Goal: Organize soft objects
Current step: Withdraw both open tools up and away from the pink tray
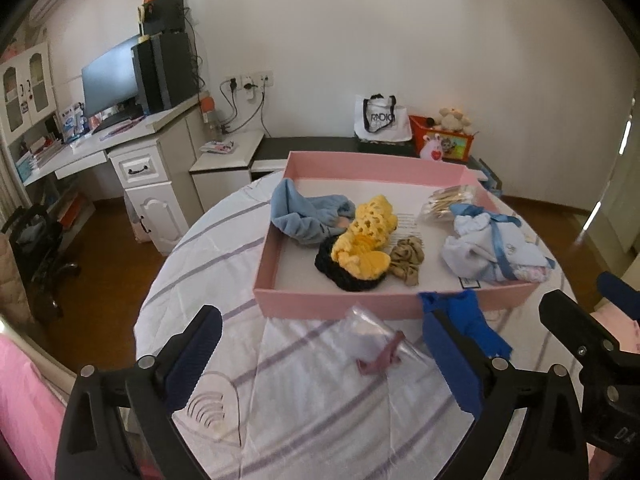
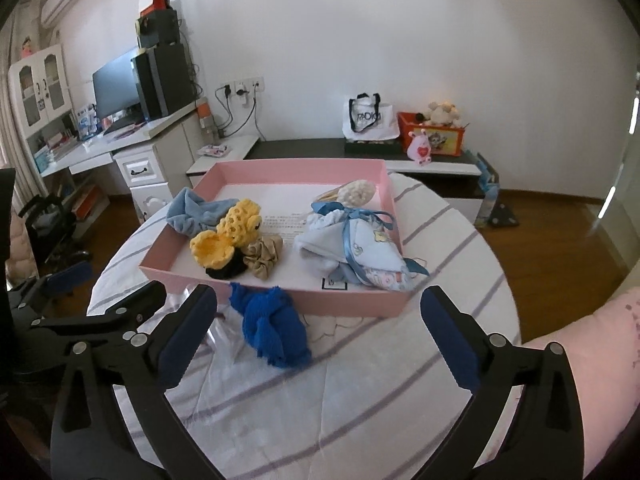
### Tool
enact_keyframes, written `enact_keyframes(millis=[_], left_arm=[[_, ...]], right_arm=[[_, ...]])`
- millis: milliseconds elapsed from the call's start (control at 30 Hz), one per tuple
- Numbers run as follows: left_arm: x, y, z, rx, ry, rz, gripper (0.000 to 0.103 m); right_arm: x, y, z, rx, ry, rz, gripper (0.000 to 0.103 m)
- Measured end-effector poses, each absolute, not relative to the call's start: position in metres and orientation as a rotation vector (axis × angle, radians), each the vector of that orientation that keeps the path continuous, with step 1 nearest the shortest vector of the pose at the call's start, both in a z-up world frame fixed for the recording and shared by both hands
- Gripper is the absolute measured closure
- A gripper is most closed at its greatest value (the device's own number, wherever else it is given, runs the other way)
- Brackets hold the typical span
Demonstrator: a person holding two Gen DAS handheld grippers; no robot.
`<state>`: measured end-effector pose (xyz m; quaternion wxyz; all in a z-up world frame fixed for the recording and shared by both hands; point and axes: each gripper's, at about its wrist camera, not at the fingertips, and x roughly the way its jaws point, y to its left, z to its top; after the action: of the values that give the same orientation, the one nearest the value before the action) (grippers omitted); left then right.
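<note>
Blue cloth (image 1: pixel 466 318) on tablecloth (image 1: pixel 304 412), touching pink tray (image 1: pixel 360 306) near wall, outside it; left wrist view: left gripper (image 1: pixel 320 354) spread wide, empty, cloth behind its right finger, partly hidden

Right wrist view: right gripper (image 2: pixel 318 338) also spread, empty; cloth (image 2: pixel 272 330) lies between fingers, left of centre, long axis running away toward tray (image 2: pixel 360 304); right hand judged nearer; clear bag underneath hard to read

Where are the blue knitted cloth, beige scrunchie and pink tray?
blue knitted cloth (image 2: pixel 272 330), right wrist view, its bunched middle.
beige scrunchie (image 2: pixel 262 256), right wrist view, its ruffled fabric.
pink tray (image 2: pixel 340 302), right wrist view, its near wall.
</note>
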<state>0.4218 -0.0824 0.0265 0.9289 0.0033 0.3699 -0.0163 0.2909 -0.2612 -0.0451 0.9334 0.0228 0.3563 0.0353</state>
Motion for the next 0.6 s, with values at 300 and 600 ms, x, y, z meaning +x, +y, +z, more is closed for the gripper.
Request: enact_keyframes(millis=[300, 600], left_arm=[[0.358, -0.089, 0.056, 0.017, 0.671, -0.032, 0.0], [0.302, -0.094, 0.087, 0.009, 0.566, -0.027, 0.0]], right_arm=[[0.243, -0.27, -0.024, 0.061, 0.659, 0.055, 0.0], [0.2, -0.271, 0.005, 0.063, 0.557, 0.05, 0.0]])
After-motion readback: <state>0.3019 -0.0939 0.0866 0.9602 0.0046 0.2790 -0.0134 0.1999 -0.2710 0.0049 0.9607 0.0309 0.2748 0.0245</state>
